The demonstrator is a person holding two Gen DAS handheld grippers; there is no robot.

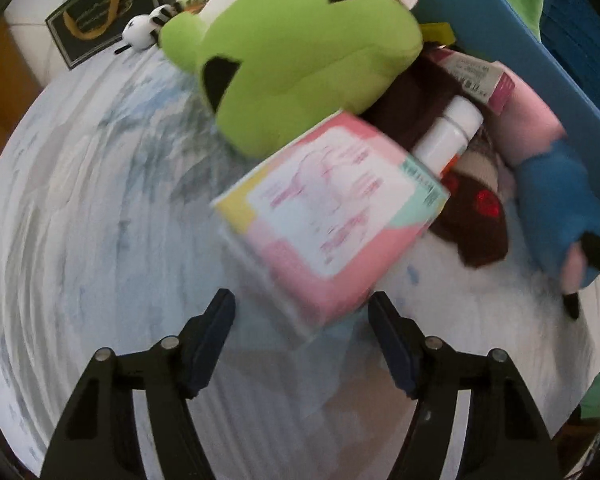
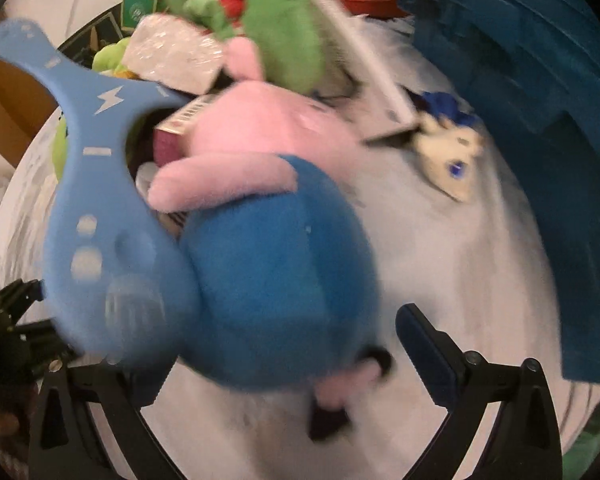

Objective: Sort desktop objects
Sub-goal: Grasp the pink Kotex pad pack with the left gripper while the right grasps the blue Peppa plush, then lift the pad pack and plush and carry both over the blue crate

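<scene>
Left wrist view: the pink box [image 1: 332,220] is being framed just ahead of the spread, empty left gripper [image 1: 302,312], long axis running diagonally away, while the pink-and-blue plush [image 2: 268,264] is being straddled by the spread right gripper [image 2: 284,352].

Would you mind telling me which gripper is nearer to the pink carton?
Left. The left gripper hangs open right at the pink carton, its corner between the jaws. The right gripper is over at the pink-and-blue plush, beyond the brown toy.
</scene>
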